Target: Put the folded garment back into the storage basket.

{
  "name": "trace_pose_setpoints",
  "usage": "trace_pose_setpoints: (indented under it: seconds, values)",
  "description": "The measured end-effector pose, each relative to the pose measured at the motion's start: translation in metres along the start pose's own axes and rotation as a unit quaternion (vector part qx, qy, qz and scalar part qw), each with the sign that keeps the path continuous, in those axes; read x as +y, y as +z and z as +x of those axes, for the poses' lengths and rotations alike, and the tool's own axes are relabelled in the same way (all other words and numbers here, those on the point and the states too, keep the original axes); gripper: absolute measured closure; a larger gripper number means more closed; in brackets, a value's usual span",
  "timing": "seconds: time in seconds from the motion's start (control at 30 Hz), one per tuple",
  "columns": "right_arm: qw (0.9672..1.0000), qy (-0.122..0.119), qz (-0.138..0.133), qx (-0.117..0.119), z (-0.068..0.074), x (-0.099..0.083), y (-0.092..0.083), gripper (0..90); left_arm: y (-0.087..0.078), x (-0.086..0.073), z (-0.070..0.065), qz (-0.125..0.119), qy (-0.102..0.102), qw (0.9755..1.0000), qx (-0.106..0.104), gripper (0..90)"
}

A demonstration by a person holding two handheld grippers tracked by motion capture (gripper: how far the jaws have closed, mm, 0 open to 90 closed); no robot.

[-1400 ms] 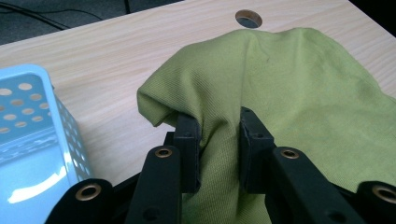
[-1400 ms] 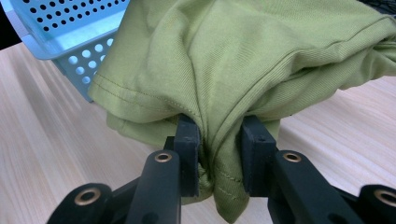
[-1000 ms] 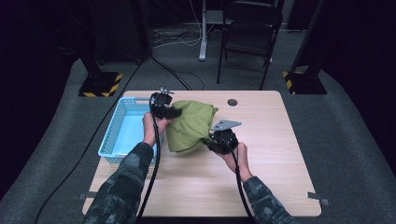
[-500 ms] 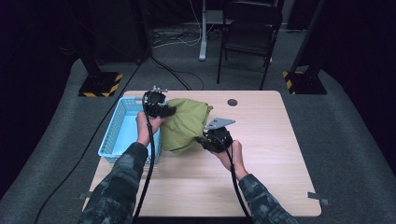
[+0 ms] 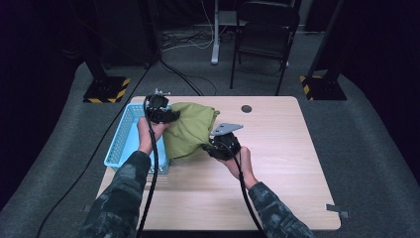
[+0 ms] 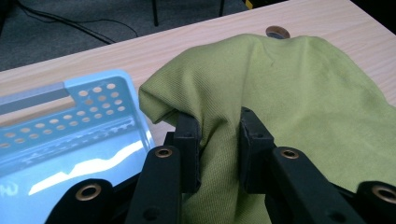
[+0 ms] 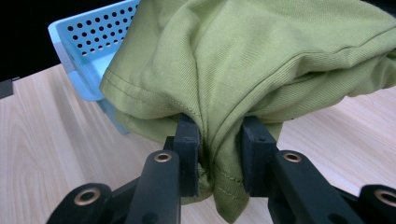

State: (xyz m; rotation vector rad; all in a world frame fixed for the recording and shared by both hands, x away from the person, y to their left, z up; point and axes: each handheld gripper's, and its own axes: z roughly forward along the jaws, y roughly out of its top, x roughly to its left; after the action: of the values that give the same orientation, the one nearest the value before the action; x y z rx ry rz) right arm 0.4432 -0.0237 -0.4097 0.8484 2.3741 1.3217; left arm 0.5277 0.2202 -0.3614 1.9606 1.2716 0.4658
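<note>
**Green garment held between two grippers beside the blue basket**

At the far left of the wooden table [image 5: 277, 198] sits a light blue perforated basket [image 5: 121, 141], directly to the outer side of the left gripper [image 5: 159, 111]. In the left gripper view the basket's rim [image 6: 70, 116] lies just left of the jaws, close to the cloth's folded corner.

The left gripper has its two black jaws pinched on a fold of the olive-green garment [image 5: 190, 130]; in its own view the fabric [image 6: 289, 102] bunches up between the jaws and spreads away ahead and to the right of them, lifted off the tabletop. A small dark round hole in the table [image 6: 277, 32] peeks out beyond the cloth's far edge.

The garment hangs between the two grippers, its left part overlapping the basket's near edge.

The right gripper [image 5: 220, 146] is likewise clamped on the garment: in its view a hemmed, stitched edge [image 7: 219, 154] is squeezed between the jaws, with the rest of the cloth draping above and ahead of them. The basket's corner [image 7: 88, 42] shows beyond the cloth, up and to the left of these jaws.
</note>
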Motion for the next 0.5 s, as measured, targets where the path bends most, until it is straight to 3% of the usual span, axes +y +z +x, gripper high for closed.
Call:
trace_pose_setpoints:
  seconds: [0.5]
  values:
    - [0.9998,-0.01,-0.001,0.016,0.01,0.013,0.011,71.7,-0.015,-0.001,0.014,-0.004,-0.01,0.9998,0.017,73.5]
